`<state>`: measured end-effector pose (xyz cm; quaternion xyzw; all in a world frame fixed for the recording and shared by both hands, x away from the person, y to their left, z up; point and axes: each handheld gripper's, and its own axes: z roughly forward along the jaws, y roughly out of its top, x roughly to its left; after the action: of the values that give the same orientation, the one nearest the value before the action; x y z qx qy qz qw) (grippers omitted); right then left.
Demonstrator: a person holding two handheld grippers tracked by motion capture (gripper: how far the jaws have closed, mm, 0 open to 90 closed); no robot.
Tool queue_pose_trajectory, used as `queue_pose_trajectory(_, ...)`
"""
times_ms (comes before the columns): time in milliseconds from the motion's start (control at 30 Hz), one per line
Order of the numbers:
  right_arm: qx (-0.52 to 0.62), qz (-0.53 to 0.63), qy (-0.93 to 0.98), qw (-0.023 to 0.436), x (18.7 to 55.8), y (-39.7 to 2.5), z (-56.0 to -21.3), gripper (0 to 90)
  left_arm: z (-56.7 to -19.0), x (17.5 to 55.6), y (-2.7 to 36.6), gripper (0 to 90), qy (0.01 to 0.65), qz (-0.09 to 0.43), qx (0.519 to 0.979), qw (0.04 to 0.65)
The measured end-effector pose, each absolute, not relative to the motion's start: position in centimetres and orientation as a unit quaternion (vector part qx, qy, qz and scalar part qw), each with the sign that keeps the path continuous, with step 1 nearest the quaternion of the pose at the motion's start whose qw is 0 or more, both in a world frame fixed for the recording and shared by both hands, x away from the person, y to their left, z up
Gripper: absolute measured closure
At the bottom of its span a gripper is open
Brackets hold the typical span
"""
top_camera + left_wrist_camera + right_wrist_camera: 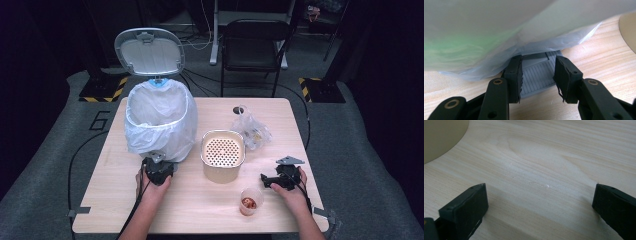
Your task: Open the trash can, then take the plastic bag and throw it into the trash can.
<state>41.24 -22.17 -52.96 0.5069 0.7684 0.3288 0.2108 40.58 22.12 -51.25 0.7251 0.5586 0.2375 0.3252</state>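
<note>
Pedal (537, 75) between left tongs (537, 76), unclamped | right tongs (540, 205) wide apart

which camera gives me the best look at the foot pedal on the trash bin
The left gripper view. The grey ribbed pedal lies close up between the left gripper's open jaws, under the bin's white bag. In the high view the pedal is a small grey tab at the bin's base, just above that gripper. The right gripper view faces bare tabletop.

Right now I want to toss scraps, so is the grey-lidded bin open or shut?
Open: the grey oval lid stands raised behind the white-bagged bin.
</note>
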Motion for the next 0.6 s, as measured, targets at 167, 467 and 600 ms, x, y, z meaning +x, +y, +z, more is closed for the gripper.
queue_pose_trajectory(167,0.506,0.328,0.769,0.211,41.2,-22.2,-53.0,0.0,-51.3,40.6,22.2,58.0,0.558,0.237,0.725,0.327)
queue_pose_trajectory(467,0.511,0.321,0.772,0.201,41.0,-22.0,-51.7,11.8,-51.2,40.6,22.1,58.1,0.562,0.235,0.722,0.328)
queue_pose_trajectory(600,0.505,0.33,0.771,0.204,41.3,-22.3,-50.4,13.7,-51.2,40.7,22.2,58.6,0.563,0.232,0.724,0.325)
